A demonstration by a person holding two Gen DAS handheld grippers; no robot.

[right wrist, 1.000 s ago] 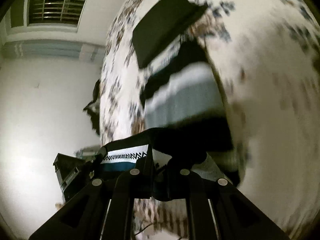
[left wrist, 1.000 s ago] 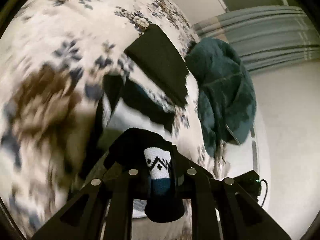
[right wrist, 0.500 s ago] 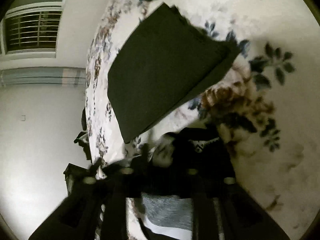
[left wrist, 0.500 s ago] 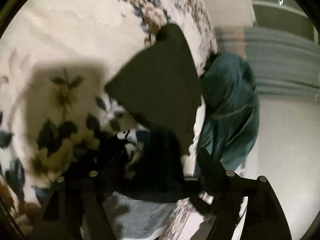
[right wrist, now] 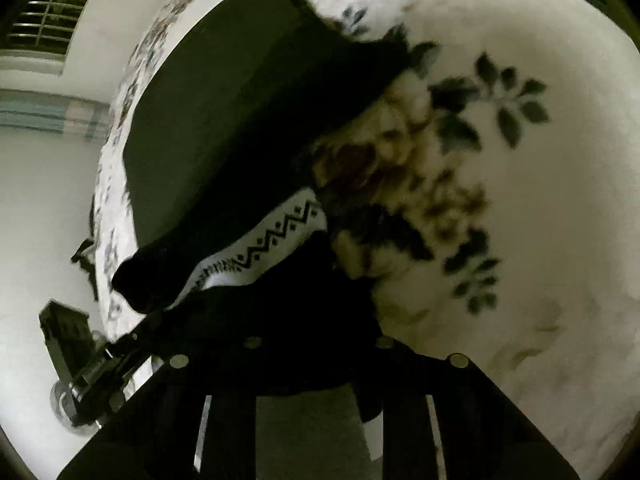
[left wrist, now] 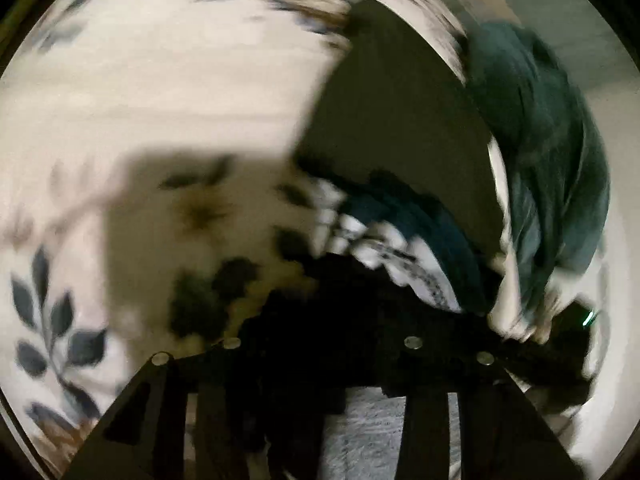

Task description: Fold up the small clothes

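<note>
In the left wrist view, the floral bedspread (left wrist: 160, 80) fills the left side, pale with dark leaf prints and a broad shadow across it. Toward the middle, the left gripper (left wrist: 320, 344) sits low over the patterned garment (left wrist: 384, 248), a black knit piece with white zigzag bands and a teal stripe; black cloth bunches between its jaws, which appear clamped on it, though blur and darkness make the contact hard to read. Just beyond the garment lies a folded dark cloth (left wrist: 400, 128), flat on the bed and touching the garment's far edge. Further right, a crumpled teal garment (left wrist: 560, 168) lies beside the dark cloth near the bed's edge.

In the right wrist view, a barred window (right wrist: 52, 12) sits at the upper left above a pale wall. Next comes the folded dark cloth (right wrist: 240, 112), with the patterned garment (right wrist: 260, 248) against its near edge, white zigzag band facing up. The right gripper (right wrist: 320, 340) is buried in the garment's black fabric; its jaws look clamped on it, fingertips hidden. To the right, the bedspread (right wrist: 540, 200) shows leaf and flower prints.
</note>
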